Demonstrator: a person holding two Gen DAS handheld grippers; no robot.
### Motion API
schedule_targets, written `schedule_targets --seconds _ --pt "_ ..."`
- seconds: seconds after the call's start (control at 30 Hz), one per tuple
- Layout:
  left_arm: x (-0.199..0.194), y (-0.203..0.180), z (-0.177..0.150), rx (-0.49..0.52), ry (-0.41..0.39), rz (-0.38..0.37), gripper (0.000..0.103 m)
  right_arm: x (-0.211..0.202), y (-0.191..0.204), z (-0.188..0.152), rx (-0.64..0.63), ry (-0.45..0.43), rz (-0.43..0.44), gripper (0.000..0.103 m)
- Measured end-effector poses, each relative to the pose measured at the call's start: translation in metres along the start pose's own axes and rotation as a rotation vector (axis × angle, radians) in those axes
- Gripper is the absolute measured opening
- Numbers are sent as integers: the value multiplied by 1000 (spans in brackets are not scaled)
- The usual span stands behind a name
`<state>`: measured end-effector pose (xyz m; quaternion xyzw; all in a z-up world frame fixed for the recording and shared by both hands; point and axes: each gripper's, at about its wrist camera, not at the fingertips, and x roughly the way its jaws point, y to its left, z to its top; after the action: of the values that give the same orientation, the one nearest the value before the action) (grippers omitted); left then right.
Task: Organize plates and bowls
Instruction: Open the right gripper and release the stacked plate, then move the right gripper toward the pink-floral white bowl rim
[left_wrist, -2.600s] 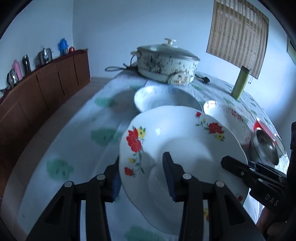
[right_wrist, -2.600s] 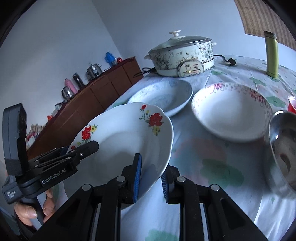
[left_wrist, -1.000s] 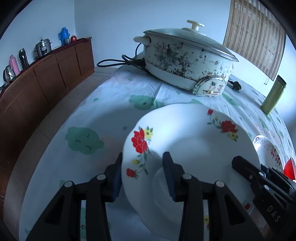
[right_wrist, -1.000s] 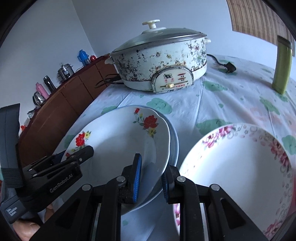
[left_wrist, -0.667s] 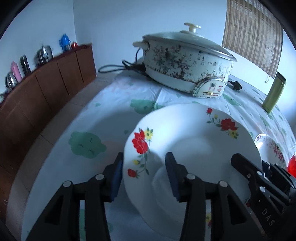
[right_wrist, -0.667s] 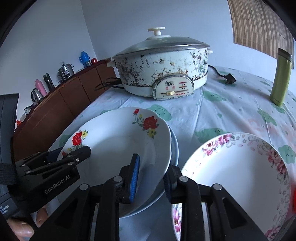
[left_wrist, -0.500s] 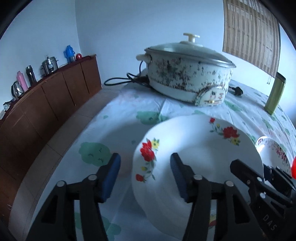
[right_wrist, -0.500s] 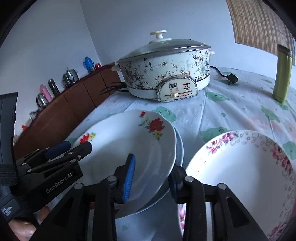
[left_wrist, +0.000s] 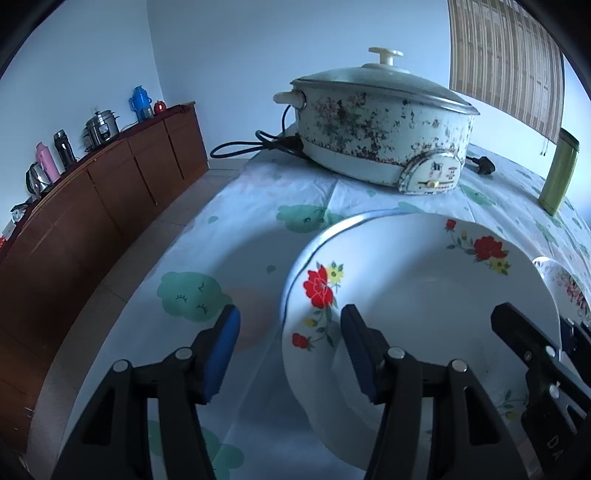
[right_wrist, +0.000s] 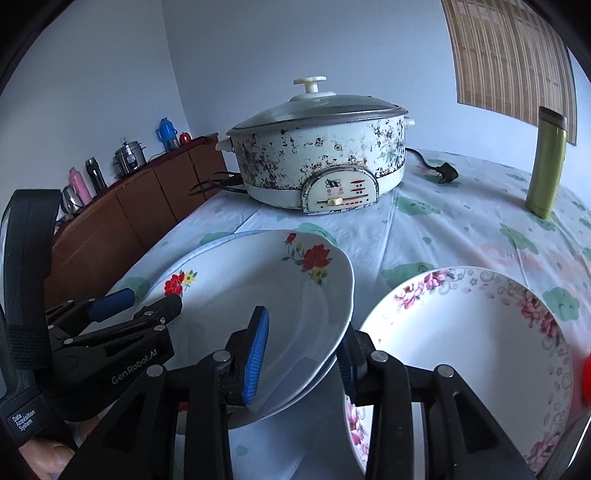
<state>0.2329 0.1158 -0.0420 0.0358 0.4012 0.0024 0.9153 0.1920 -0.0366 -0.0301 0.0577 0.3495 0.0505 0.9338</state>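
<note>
the red-flower plate (right_wrist: 258, 295) is seen stacked on a blue-rimmed plate (left_wrist: 314, 243) at centre frame on the table (right_wrist: 443, 229). the left claw (left_wrist: 290, 349) and right claw (right_wrist: 303, 350) have just been opened and are released, each straddling its rim untouched. a pink-flower plate (right_wrist: 469, 332) lies lower right.

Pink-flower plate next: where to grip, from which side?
Take the pink-flower plate by its raised near rim, coming in low from the near edge with one jaw over the lip and one under. It lies flat on the cloth; its left rim sits close to the stacked red-flower plate.
</note>
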Motion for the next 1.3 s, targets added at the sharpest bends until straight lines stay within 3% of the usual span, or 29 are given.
schedule_targets --seconds 0.17,0.33,0.37,0.4,0.43,0.67,0.93,1.2,1.3 --pt "-3 -5 -2 36 -25 42 59 -3 5 -2 -30 0 -29 38" --pt "-4 -12 -4 78 -46 78 59 -9 -3 -3 32 10 55 47" --pt "-5 -12 -4 79 -50 72 60 -10 -4 -3 42 16 46 52" --pt "-5 -12 -4 80 -53 71 61 -10 -6 -4 54 28 44 64" --pt "-5 -13 -4 85 -51 89 61 -10 -9 -5 78 32 58 67" --pt "-1 -9 -4 58 -33 59 61 -32 -26 -11 160 -30 62 67" --pt "-24 -13 -6 64 -151 65 61 -66 -34 -30 172 -88 45 67" --pt "-36 -19 -15 71 -188 85 61 -90 -47 -43 188 -125 32 67" --pt "-48 -27 -22 81 -212 86 67 -95 -49 -43 188 -141 35 67"
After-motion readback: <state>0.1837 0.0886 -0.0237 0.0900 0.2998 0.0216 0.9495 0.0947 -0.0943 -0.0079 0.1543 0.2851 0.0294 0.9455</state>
